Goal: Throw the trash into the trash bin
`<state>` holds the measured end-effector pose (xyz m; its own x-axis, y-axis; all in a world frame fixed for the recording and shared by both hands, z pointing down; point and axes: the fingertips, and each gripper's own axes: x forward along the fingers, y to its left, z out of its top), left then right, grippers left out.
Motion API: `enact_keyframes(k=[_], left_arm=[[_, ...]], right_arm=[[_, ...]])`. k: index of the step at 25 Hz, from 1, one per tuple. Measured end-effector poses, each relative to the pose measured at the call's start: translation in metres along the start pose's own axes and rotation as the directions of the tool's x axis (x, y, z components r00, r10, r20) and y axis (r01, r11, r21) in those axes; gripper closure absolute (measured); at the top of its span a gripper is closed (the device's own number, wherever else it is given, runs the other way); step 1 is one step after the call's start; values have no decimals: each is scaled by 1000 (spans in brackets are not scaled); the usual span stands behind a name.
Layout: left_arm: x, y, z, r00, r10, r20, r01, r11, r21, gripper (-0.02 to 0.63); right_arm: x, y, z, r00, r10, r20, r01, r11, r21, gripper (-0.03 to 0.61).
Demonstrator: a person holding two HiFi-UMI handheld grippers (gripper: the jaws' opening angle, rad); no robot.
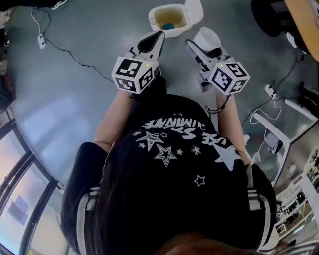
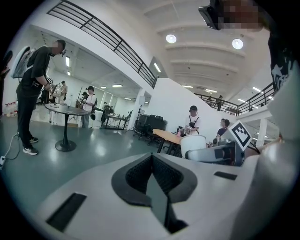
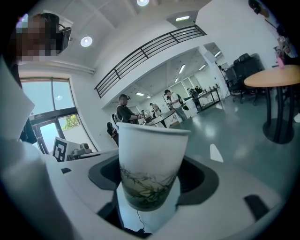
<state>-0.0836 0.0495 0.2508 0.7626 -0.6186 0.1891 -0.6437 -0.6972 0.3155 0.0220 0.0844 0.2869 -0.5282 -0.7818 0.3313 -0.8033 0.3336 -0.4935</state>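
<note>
Holding a two-jaw gripper in each hand, the person stands over a grey floor (image 1: 60, 99), both tools pointed fwd toward a small white trash bin (image 1: 155, 21) on the floor ahead. Bin lid (image 1: 194, 10) is flipped open to the bin's right; inside looks yellowish w/ a blue item (image 1: 169, 25) at the bottom, what it is can't be made out. Right gripper (image 1: 199, 47): jaws clamped on a white paper cup (image 3: 150, 164), green bamboo-type print on lower part, gripped low on its wall near the base, mouth up and tilted a bit. In head view the cup sits just right of the bin, beside the open lid, not inside the bin. Whether the cup has contents can't be told. Left gripper (image 2: 152, 176): jaws brought together, dark pads meeting, nothing betw. them; in head view its tip points at the bin's near edge. Marker cube of each gripper faces up at the head cam. Black cable (image 1: 70, 55) runs across the floor at left. Left gripper view bkgd: round pedestal table (image 2: 65, 110) w/ a person in black standing beside it, others further off at desks.
</note>
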Motion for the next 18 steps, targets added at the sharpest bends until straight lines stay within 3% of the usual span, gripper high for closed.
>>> enact_keyframes(k=[10, 18], left_arm=[[24, 54, 16, 998, -60, -10, 60, 998, -24, 603], [33, 79, 21, 998, -65, -8, 65, 997, -42, 603]], right_arm=[[52, -13, 24, 996, -88, 13, 87, 996, 18, 249], [74, -7, 24, 994, -105, -12, 106, 994, 18, 249]])
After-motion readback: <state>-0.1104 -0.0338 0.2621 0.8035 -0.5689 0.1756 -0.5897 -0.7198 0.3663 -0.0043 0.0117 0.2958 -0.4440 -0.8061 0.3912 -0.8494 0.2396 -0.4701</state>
